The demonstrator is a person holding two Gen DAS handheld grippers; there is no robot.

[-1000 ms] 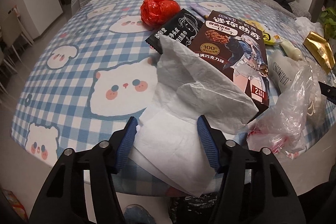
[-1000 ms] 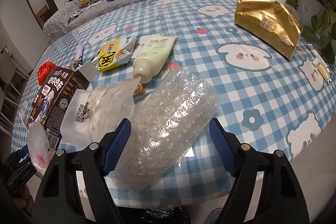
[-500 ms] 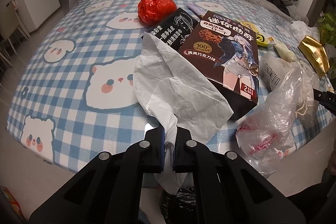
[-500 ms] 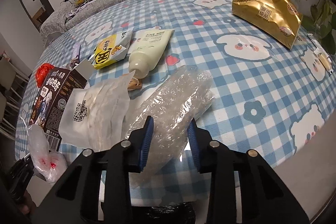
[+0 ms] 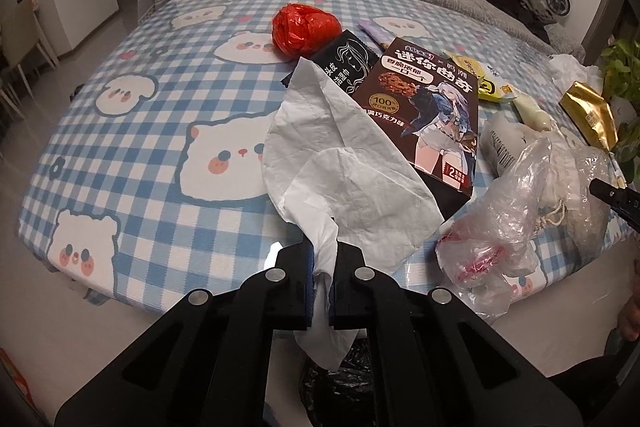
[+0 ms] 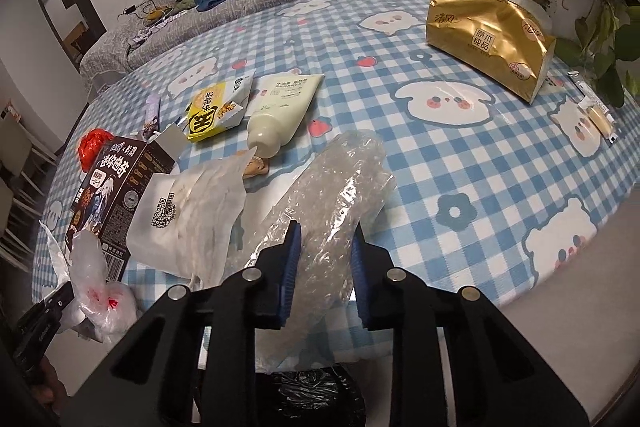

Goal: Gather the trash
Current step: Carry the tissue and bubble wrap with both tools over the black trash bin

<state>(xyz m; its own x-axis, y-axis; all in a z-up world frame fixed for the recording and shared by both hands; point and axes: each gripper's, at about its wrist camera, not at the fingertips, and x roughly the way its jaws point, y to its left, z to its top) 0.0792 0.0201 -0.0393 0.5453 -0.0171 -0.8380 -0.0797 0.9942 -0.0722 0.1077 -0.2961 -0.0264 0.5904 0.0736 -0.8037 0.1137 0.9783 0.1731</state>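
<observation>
White tissue (image 5: pixel 344 163) pinched in left fingers (image 5: pixel 304 275); right fingers (image 6: pixel 290 263) closing on bubble wrap (image 6: pixel 332 195).

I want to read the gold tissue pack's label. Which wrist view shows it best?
The right wrist view: the gold tissue pack lies unobstructed with its front print facing the camera. The left wrist view catches only a small, edge-on piece at the frame's right edge.

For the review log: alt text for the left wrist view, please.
The left gripper is shut on a crumpled white tissue at the near edge of a blue checked table, with a cookie box behind.
</observation>
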